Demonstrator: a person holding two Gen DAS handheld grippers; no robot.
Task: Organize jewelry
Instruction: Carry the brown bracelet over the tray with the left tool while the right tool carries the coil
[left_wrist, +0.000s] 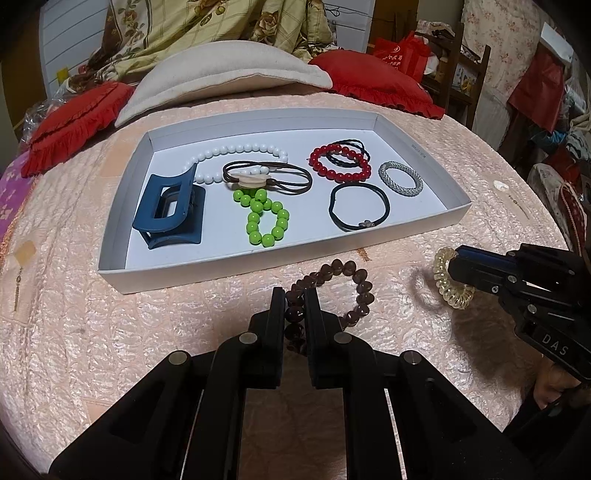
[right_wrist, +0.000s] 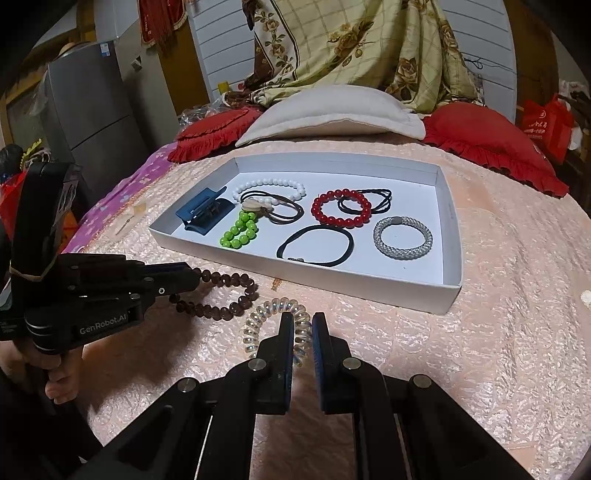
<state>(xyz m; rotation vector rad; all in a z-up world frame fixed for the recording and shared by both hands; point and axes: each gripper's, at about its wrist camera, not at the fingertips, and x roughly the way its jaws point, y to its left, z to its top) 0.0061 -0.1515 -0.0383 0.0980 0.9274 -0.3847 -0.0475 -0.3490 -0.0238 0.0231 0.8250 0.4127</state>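
A pale pink quilted bedspread (left_wrist: 110, 332) covers the bed, with red cushions (right_wrist: 491, 144) and a cream pillow (left_wrist: 221, 77) at its far end. On it lies a shallow white tray (left_wrist: 118, 229) holding bracelets, hair ties and a blue claw clip (left_wrist: 166, 210). Just outside the tray's near edge, the left gripper (left_wrist: 295, 299) is clamped on a brown bead bracelet (left_wrist: 360, 280), and beside it the right gripper (right_wrist: 303, 325) pinches a clear spiral hair tie (right_wrist: 258, 317).
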